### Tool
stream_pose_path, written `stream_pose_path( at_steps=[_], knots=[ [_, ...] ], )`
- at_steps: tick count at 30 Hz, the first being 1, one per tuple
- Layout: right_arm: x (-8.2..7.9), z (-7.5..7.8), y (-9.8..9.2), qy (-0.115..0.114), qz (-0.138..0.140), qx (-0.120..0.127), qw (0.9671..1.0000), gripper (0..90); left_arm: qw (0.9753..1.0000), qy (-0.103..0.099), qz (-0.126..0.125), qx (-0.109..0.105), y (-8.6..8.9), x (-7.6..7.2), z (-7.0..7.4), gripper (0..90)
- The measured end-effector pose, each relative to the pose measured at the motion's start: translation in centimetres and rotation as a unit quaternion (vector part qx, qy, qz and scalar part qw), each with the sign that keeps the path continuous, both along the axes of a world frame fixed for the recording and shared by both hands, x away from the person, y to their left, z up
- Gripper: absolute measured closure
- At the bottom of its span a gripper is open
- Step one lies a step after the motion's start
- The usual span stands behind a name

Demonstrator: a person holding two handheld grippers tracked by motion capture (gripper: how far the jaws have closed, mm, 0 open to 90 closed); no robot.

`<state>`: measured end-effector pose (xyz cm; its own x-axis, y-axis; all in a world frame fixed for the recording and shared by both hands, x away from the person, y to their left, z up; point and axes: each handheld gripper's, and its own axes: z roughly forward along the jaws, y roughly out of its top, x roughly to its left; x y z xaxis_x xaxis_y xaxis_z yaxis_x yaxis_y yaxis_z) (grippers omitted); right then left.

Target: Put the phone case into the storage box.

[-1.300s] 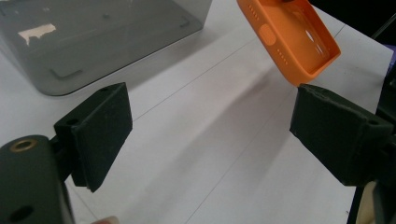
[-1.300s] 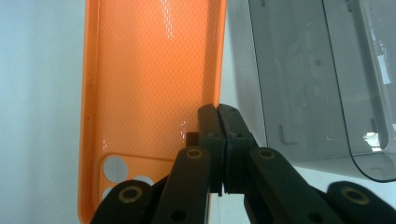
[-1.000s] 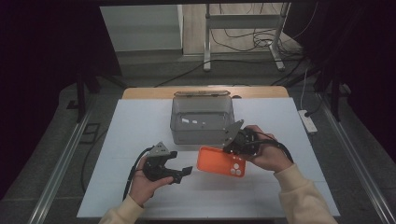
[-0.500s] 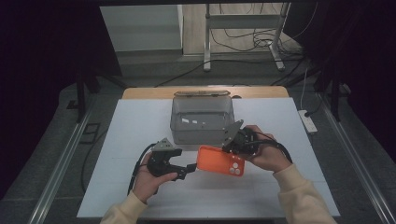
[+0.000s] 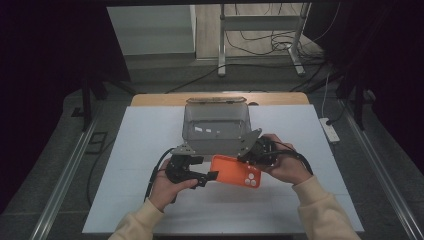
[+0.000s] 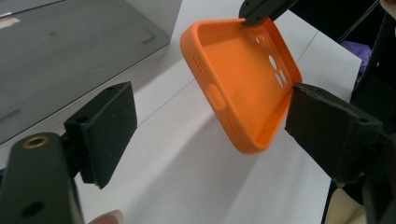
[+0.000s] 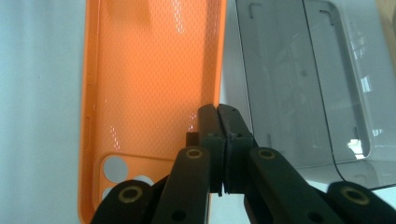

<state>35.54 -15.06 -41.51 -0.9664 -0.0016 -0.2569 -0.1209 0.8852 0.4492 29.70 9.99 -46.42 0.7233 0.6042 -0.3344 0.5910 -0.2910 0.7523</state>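
Observation:
An orange phone case (image 5: 235, 171) hangs slightly above the white table (image 5: 140, 150), just in front of a clear grey box (image 5: 216, 131). My right gripper (image 5: 246, 157) is shut on the case's long edge; in the right gripper view its jaws (image 7: 218, 116) pinch the rim of the case (image 7: 154, 88), whose hollow inside faces that camera. My left gripper (image 5: 210, 177) is open at the case's left end. In the left gripper view (image 6: 212, 109) the case (image 6: 243, 79) lies between the spread pads (image 6: 105, 128), close to the right-hand one; contact is not clear.
The clear box (image 7: 299, 79) stands at the table's middle back, right beside the held case. Behind it a wooden strip (image 5: 150, 99) runs along the far table edge. A power strip (image 5: 330, 131) lies on the floor to the right.
My left gripper has moved right and slightly up the table, bringing its open jaws to the case's left end. The right gripper and the case have hardly shifted.

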Motion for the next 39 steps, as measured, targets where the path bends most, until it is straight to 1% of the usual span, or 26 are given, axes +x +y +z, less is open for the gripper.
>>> stream_pose_path(
  at_steps=[4, 6, 8, 9, 12, 14, 15, 17, 18, 19, 20, 21, 22, 23, 25, 29, 32, 36, 39],
  knots=[
    [0.0, -0.1, 0.1, -0.002, 0.0, 0.003, 1.0, 88.7, 1.0, 0.006, -0.003, -0.001, -0.4, 0.5, -0.1, 18.1],
    [0.0, -0.1, 0.1, -0.006, 0.004, 0.004, 1.0, 88.7, 0.9999, 0.013, -0.007, -0.002, -0.6, 0.7, -0.2, 18.7],
    [0.0, -0.1, 0.2, -0.01, 0.007, 0.004, 0.9999, 88.7, 0.9998, 0.018, -0.01, -0.004, -0.7, 0.9, -0.3, 20.3],
    [-0.1, -0.1, 0.2, -0.009, 0.009, 0.007, 0.9999, 88.7, 0.9998, 0.017, -0.01, -0.006, -0.8, 1.0, -0.4, 22.0],
    [-0.2, 0.0, 0.2, -0.016, 0.01, 0.011, 0.9998, 88.7, 0.9996, 0.02, -0.014, -0.013, -0.8, 1.2, -0.4, 29.1],
    [-0.2, 0.0, 0.2, -0.018, 0.013, 0.015, 0.9996, 88.7, 0.9994, 0.024, -0.019, -0.02, -0.8, 1.4, -0.5, 36.5],
    [-0.2, 0.1, 0.2, -0.02, 0.014, 0.014, 0.9996, 88.7, 0.9991, 0.027, -0.022, -0.023, -0.8, 1.4, -0.5, 39.8],
    [-0.3, 0.1, 0.2, -0.023, 0.014, 0.015, 0.9995, 88.7, 0.9986, 0.033, -0.03, -0.027, -0.8, 1.5, -0.5, 47.1],
    [-0.3, 0.1, 0.3, -0.023, 0.014, 0.019, 0.9995, 88.6, 0.9983, 0.035, -0.033, -0.033, -0.8, 1.5, -0.6, 51.5],
    [-0.4, 0.2, 0.3, -0.024, 0.014, 0.018, 0.9994, 88.6, 0.9978, 0.039, -0.039, -0.036, -0.8, 1.6, -0.6, 58.1],
    [-0.4, 0.2, 0.3, -0.027, 0.014, 0.02, 0.9993, 88.7, 0.9969, 0.044, -0.05, -0.042, -0.8, 1.7, -0.7, 62.4],
    [-0.4, 0.2, 0.3, -0.029, 0.015, 0.023, 0.9992, 88.5, 0.9964, 0.048, -0.055, -0.044, -0.8, 1.7, -0.6, 65.4],
    [-0.4, 0.3, 0.3, -0.032, 0.015, 0.02, 0.9992, 88.1, 0.9963, 0.05, -0.054, -0.044, -0.7, 1.7, -0.6, 69.0],
    [-0.4, 0.3, 0.3, -0.032, 0.015, 0.02, 0.9991, 87.9, 0.9968, 0.047, -0.051, -0.04, -0.6, 1.6, -0.6, 71.0],
    [-0.5, 0.3, 0.2, -0.03, 0.014, 0.026, 0.9991, 87.6, 0.9972, 0.042, -0.045, -0.042, -0.4, 1.6, -0.5, 73.7],
    [-0.7, 0.5, 0.4, -0.033, 0.02, 0.032, 0.9987, 86.8, 0.9975, 0.031, -0.036, -0.051, 0.0, 1.5, -0.3, 78.7],
    [-0.9, 0.7, 0.4, -0.035, 0.023, 0.035, 0.9985, 86.6, 0.9975, 0.028, -0.038, -0.053, 0.2, 1.4, -0.1, 79.1],
    [-1.0, 0.9, 0.4, -0.034, 0.019, 0.042, 0.9984, 85.6, 0.9974, 0.021, -0.035, -0.059, 0.4, 1.3, 0.0, 79.3],
    [-1.0, 0.8, 0.4, -0.026, 0.014, 0.053, 0.9982, 82.3, 0.9978, 0.011, -0.031, -0.058, 0.5, 1.2, 0.2, 79.5]
  ],
)
